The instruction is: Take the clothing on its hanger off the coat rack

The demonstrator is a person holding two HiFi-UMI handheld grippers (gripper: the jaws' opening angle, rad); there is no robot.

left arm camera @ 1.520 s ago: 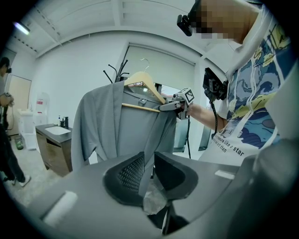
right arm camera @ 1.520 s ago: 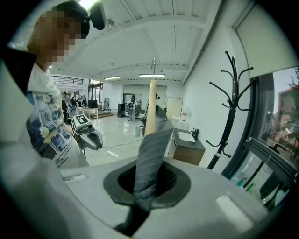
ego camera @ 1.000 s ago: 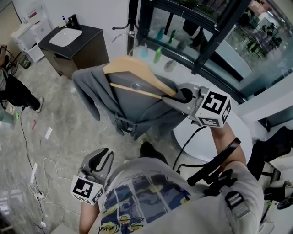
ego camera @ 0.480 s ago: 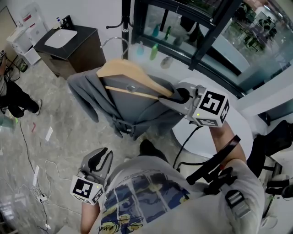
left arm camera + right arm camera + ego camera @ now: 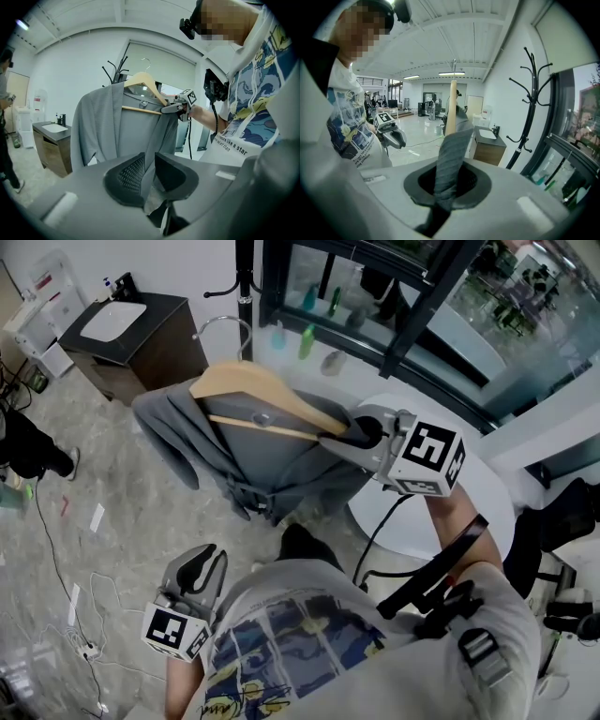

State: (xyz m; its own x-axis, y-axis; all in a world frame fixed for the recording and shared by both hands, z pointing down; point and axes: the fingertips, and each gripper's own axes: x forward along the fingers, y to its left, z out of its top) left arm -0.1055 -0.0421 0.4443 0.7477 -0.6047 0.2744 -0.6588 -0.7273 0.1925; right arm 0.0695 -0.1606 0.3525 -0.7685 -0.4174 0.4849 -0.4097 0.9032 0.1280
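Between R gripper (image 5: 364, 433) fingers (image 5: 476, 183): hanger (image 5: 246, 385) w/ clothing (image 5: 272, 460)

The grey garment (image 5: 272, 451) on its wooden hanger (image 5: 262, 395) hangs in open air over bare floor (image 5: 122, 502) — clear of the coat rack (image 5: 246, 273) behind. A sink cabinet (image 5: 164, 352) stands left; the dark-framed glass partition (image 5: 424, 313) and round white table (image 5: 497, 498) crowd the right — loose cables (image 5: 70, 610) trail below.
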